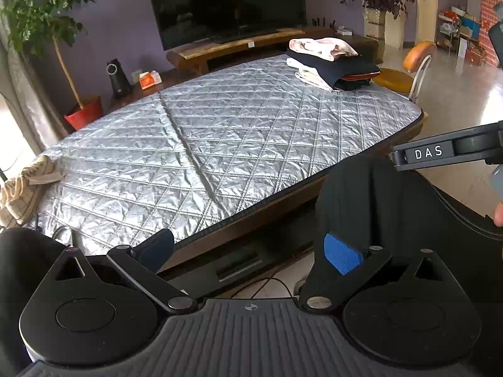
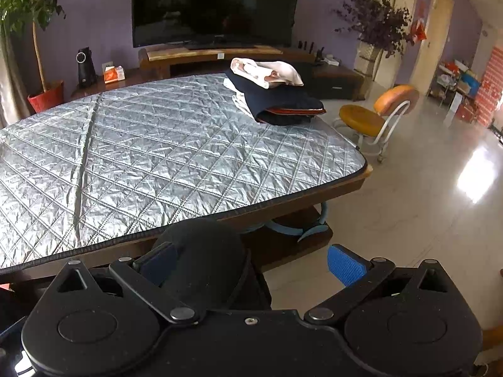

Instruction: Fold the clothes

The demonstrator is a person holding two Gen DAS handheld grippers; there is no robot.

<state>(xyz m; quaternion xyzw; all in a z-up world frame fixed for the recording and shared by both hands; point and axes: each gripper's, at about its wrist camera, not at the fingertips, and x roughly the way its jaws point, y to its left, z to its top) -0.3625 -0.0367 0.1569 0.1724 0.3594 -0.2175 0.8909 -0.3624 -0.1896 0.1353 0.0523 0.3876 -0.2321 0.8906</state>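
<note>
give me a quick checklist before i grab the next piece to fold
1. Left gripper open and empty: ok.
2. Right gripper open, nothing pinched: ok, though dark fabric sits between its fingers.
3. Middle of the quilted silver cover free for folding: ok.
4. Folded stack resting steady at the far corner, out of the way: ok.
5. Next garment located: cannot tell; a beige cloth hangs over the left end.
6. Right gripper's arm apart from the left one: ok.
</note>
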